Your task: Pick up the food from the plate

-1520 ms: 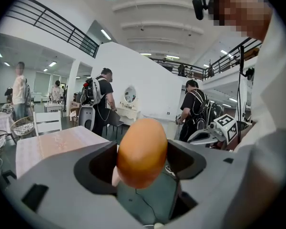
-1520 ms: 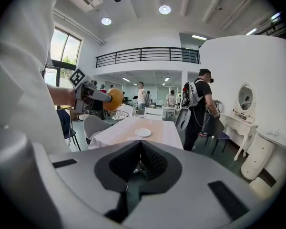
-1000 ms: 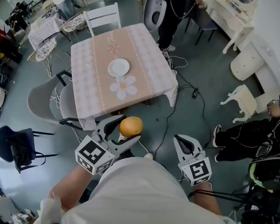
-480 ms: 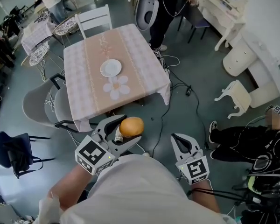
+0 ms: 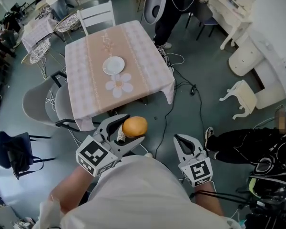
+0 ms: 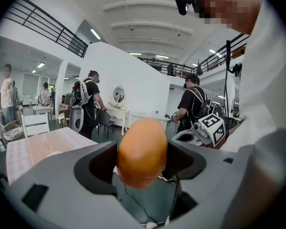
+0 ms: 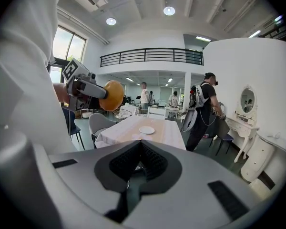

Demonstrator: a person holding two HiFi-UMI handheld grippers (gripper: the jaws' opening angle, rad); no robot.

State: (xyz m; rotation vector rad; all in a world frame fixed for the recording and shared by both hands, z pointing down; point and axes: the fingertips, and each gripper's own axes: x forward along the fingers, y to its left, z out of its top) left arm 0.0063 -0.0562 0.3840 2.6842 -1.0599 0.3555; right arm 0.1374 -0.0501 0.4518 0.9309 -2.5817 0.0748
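The food [image 5: 134, 126], a smooth round orange-brown piece, sits clamped between the jaws of your left gripper [image 5: 127, 131]; in the left gripper view both pads press on its sides and it stands above them. It hangs in the air over the grey floor, just short of the near edge of the table [image 5: 148, 66] and close to your chest. The white plate [image 5: 114, 65] lies well apart from it, near the middle of the tablecloth, with a flower-shaped mat [image 5: 120, 85] just beside it on the near side. Your right gripper [image 5: 179, 140] is level with the left one, to its right, with its jaws brought fully together on nothing; the right gripper view shows the ribbed pads meeting, with the food visible off to the upper left. A white chair [image 5: 97, 15] stands at the table's far end, and a grey chair [image 5: 40, 101] at its left side. Cables [image 5: 181, 80] trail across the floor to the right of the table. A person in black [image 5: 174, 8] stands beyond the far corner.
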